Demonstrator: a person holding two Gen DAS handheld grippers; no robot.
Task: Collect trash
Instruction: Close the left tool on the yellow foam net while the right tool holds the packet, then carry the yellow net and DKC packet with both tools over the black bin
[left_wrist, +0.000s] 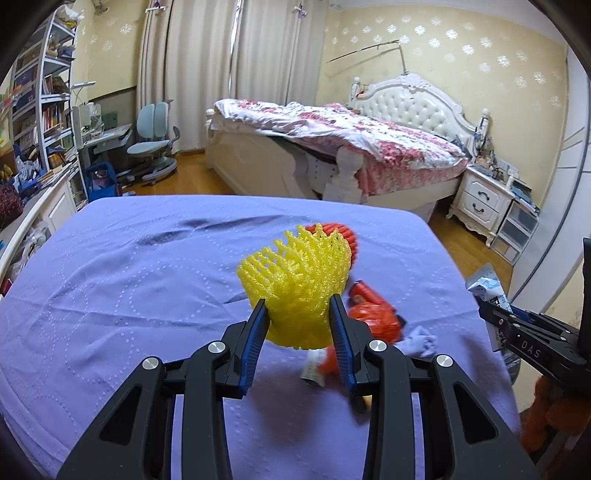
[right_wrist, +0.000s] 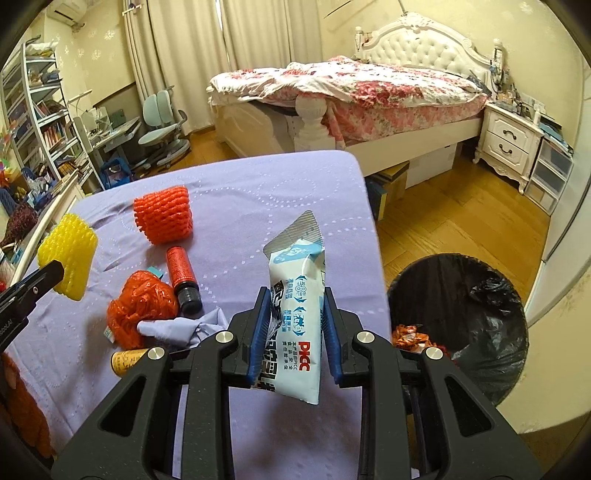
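On the purple counter (right_wrist: 258, 192) your right gripper (right_wrist: 293, 328) pinches the upright pouch (right_wrist: 295, 295), the bin (right_wrist: 476, 325) just right of it, while your farther left gripper (left_wrist: 298, 314) squeezes the yellow net (left_wrist: 299, 273).

on the table (right_wrist: 295, 177), a foam net sleeve (right_wrist: 163, 215) lies far left; nearer sit a small bottle (right_wrist: 183, 278), a crumpled bag (right_wrist: 142, 308) to its left, and a cloth (right_wrist: 184, 326). the trash bin (right_wrist: 480, 269) stands on the floor to the table's right.
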